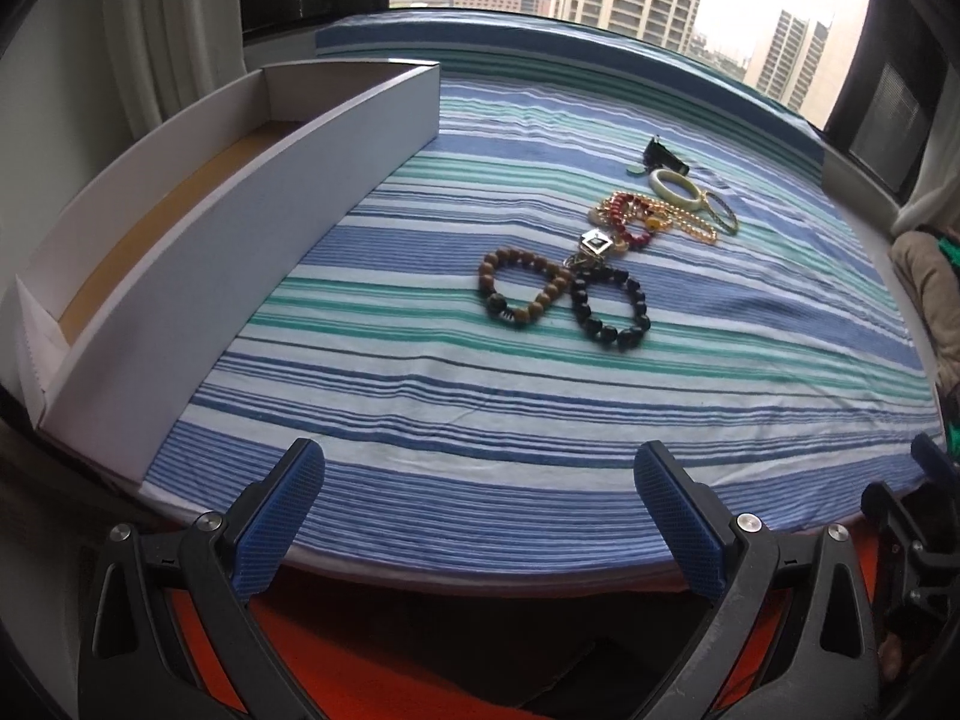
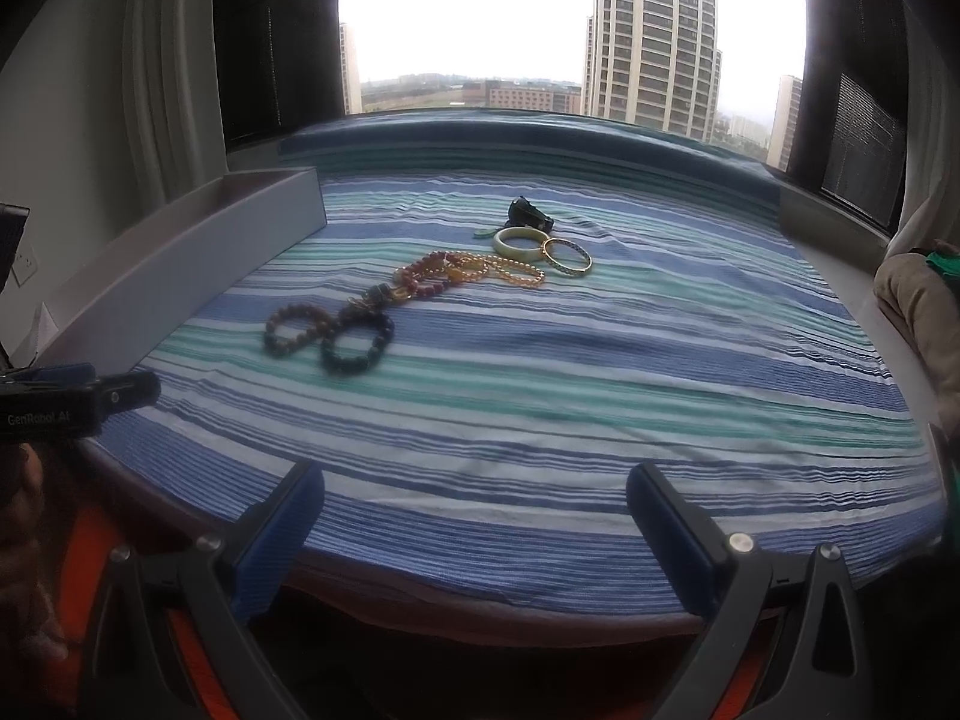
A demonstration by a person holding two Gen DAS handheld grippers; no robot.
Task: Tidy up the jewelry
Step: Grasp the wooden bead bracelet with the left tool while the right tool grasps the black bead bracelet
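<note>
Across the middle of the frame, jewelry lies loose on a striped cloth [image 1: 540,396] over the counter, white box [image 1: 252,222] at the left, high-rise window behind. Both tools, left tool [image 1: 480,516] and right tool [image 2: 474,534], hang spread and empty at the near edge. Bead bracelets [image 1: 561,297] look light and floppy, so I'd pinch one strand; the pale bangle [image 1: 675,186] looks stiff, slick, probably breakable.

Place: home, high-rise apt, window-seat spot
Window: big pane [image 2: 540,30], apt towers [image 2: 654,42] + low bldgs outside, seen from well above street
Drapes: white curtain [image 1: 162,30] at left
Surface: striped blue/green cloth [image 1: 540,396] over padded ledge
Wall: outlet [image 2: 24,264] at left
Personal stuff: bracelets [image 1: 564,294], bangles [image 2: 540,249] loose on cloth; white box [image 1: 240,222] alongside
</note>
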